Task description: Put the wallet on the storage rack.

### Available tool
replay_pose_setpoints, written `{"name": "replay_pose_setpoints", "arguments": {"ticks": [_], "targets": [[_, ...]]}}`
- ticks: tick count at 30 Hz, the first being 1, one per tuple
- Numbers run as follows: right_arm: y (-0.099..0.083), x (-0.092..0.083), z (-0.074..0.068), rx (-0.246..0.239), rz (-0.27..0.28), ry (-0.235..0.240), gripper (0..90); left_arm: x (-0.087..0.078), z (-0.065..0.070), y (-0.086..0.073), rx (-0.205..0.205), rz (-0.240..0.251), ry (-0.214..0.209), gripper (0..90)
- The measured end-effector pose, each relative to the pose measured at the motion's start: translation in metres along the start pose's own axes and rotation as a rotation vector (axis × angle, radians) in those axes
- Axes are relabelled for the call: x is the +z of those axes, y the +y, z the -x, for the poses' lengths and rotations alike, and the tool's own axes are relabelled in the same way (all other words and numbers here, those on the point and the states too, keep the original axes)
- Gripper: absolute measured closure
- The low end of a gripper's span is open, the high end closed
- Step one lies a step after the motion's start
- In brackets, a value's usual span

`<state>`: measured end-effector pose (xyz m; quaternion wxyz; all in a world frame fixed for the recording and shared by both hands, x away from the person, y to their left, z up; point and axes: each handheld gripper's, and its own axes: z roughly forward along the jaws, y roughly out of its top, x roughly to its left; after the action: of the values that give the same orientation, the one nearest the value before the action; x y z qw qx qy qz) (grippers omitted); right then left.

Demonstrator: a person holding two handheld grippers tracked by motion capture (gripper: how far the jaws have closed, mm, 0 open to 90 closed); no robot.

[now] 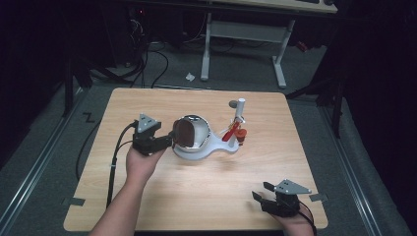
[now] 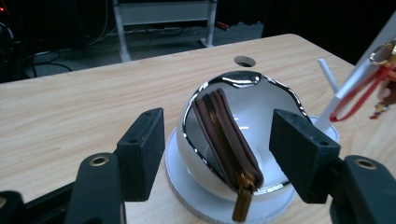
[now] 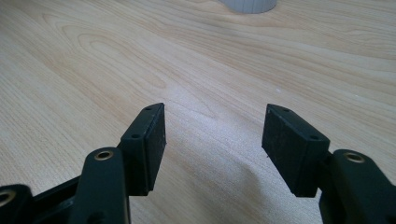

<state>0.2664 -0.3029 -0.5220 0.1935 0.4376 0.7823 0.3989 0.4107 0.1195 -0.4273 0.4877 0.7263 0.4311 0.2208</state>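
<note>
around: red-looped keys (image 1: pixel 234 132) on white post (image 1: pixel 240 109) beside bowl (image 1: pixel 200 129) | wallet (image 2: pixel 227 142) leaning inside bowl | left tool (image 1: pixel 170 139) released, level at rim | right tool (image 1: pixel 260 191) released, low over surface (image 1: pixel 206 196)

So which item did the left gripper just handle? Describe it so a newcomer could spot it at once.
Near the middle of the wooden table stands a white stand carrying a shiny egg-shaped bowl. Leaning inside it is a flat brown zip pouch, between the open left gripper. It is the one dark leathery thing; the red keyring hangs on the post beside it.
</note>
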Motion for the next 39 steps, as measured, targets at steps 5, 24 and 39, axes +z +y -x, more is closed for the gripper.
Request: {"name": "replay_pose_setpoints", "arguments": {"ticks": [5,24,39], "targets": [[0.000,0.001,0.000,-0.001,-0.003,0.005,42.1,-0.010,-0.007,-0.017,-0.012,-0.007,-0.010,34.3],[-0.002,0.004,0.002,0.021,-0.017,-0.006,44.2,-0.040,-0.024,-0.097,0.031,-0.190,-0.043,29.9],[0.000,0.004,0.006,0.053,-0.006,-0.073,42.9,-0.085,-0.031,-0.152,0.048,-0.261,-0.079,28.4]]}}
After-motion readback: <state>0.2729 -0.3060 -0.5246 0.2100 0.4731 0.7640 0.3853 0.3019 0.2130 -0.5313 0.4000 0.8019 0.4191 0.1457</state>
